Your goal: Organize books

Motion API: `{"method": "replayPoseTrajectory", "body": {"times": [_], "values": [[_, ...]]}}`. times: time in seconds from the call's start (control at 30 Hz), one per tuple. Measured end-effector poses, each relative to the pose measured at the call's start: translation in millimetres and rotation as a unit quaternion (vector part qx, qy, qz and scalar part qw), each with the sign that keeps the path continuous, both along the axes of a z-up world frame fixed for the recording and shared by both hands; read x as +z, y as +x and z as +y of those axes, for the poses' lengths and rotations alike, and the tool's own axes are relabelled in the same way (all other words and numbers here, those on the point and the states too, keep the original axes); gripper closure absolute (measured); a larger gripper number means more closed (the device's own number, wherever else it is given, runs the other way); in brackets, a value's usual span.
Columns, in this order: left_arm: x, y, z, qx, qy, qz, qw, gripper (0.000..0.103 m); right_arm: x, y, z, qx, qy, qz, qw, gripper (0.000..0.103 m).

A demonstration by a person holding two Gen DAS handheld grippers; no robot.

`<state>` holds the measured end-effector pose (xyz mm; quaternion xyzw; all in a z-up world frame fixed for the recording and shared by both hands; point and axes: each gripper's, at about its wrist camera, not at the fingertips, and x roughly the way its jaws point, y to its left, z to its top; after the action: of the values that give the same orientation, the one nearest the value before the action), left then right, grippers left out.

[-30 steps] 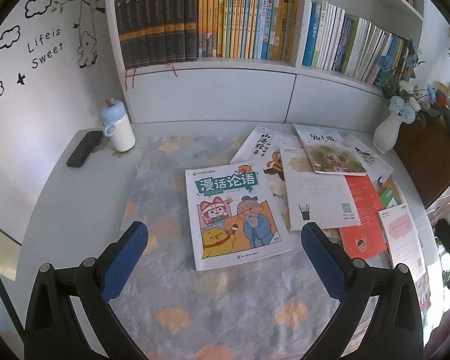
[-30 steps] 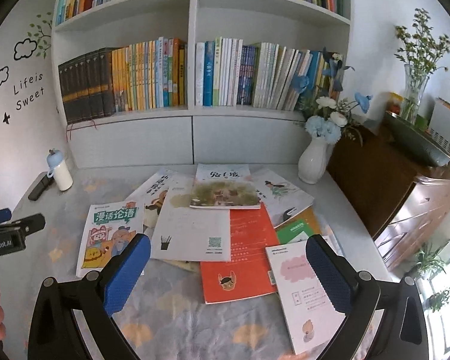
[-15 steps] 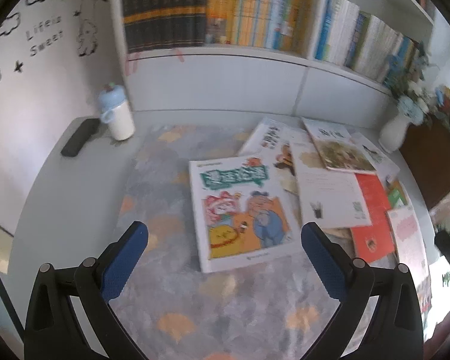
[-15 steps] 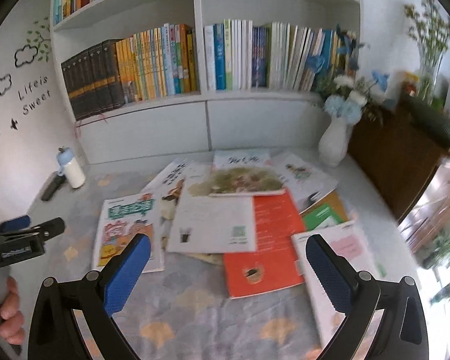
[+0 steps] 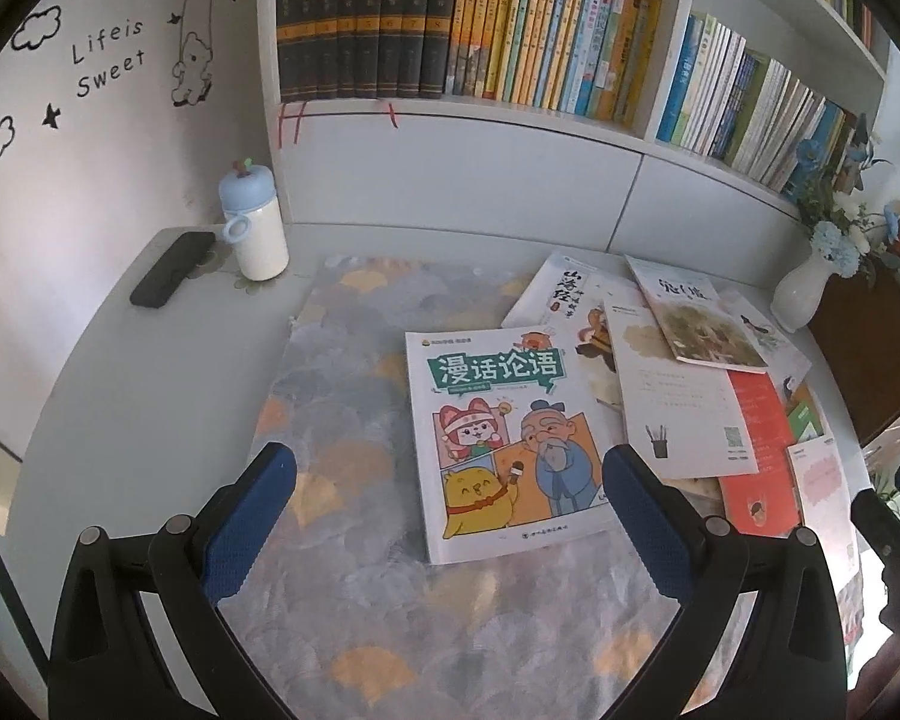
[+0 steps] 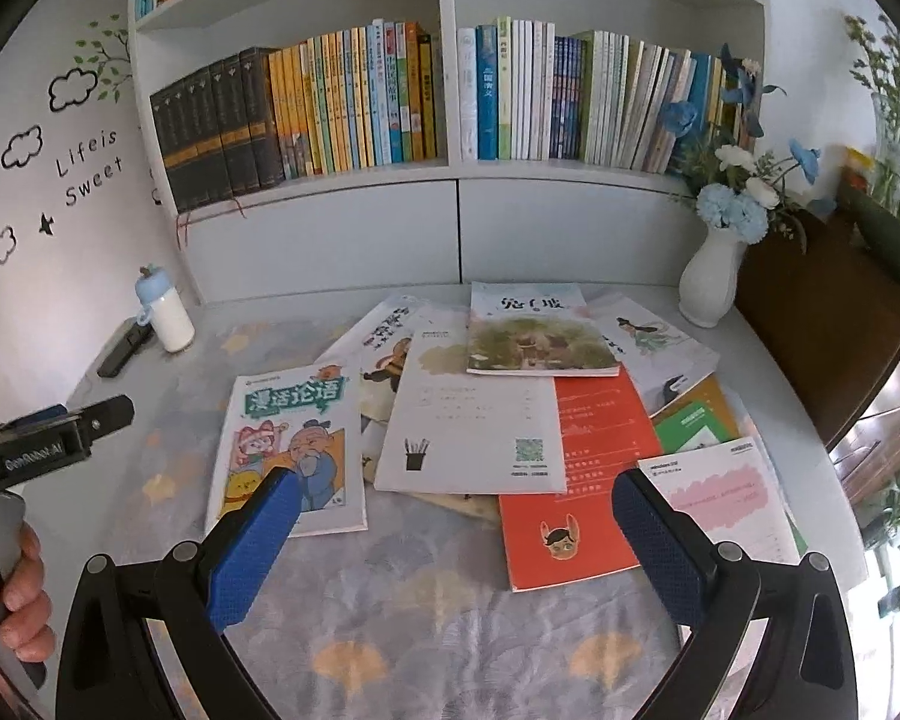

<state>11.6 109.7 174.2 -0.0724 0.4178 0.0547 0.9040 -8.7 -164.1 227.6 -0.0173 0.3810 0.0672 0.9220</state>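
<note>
Several books lie scattered on the patterned cloth. A cartoon-cover book lies apart at the left of the pile. Beside it a white book overlaps a red book, with a green-picture book behind and a pink-and-white one at the right. My left gripper hovers open over the near edge of the cartoon book, holding nothing. My right gripper is open above the pile's front, empty. The left gripper also shows at the left of the right wrist view, held by a hand.
A bookshelf full of upright books stands behind the table. A white bottle with a blue lid and a black remote sit at the back left. A white vase of flowers stands at the back right beside a brown cabinet.
Both grippers shifted a little: the left view swung down toward the cartoon book and back, the right view moved left and nearer the pile. The books have not moved; both grippers stay open.
</note>
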Motion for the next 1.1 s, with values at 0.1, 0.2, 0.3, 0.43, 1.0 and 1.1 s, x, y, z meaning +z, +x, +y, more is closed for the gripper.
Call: {"method": "replayPoseTrajectory", "body": {"times": [0.1,0.2,0.3,0.43,1.0,1.1], "values": [[-1.2,1.4,-1.0,-0.001,-0.001,0.002,1.0,0.001,-4.6,5.6,-3.7,-0.012,-0.005,0.012,1.0,0.0],[-3.2,3.1,-2.1,-0.001,0.0,0.004,1.0,0.001,-5.6,8.6,-5.4,-0.021,-0.011,0.016,1.0,0.0],[-7.9,6.2,-1.4,0.02,0.021,0.018,0.9994,0.001,-6.6,10.9,-5.3,-0.023,-0.014,0.019,0.999,0.0],[-13.4,4.8,3.7,0.022,0.017,0.023,0.9994,0.001,-8.5,12.9,-0.4,-0.021,-0.023,0.027,0.999,0.0],[-24.9,7.2,18.3,0.03,-0.004,0.033,0.999,0.001,-15.4,14.6,24.6,0.002,-0.032,0.038,0.999,0.0],[-29.0,8.9,19.5,0.026,-0.011,0.039,0.9988,0.001,-19.0,16.7,25.8,0.0,-0.025,0.047,0.999,0.0]]}}
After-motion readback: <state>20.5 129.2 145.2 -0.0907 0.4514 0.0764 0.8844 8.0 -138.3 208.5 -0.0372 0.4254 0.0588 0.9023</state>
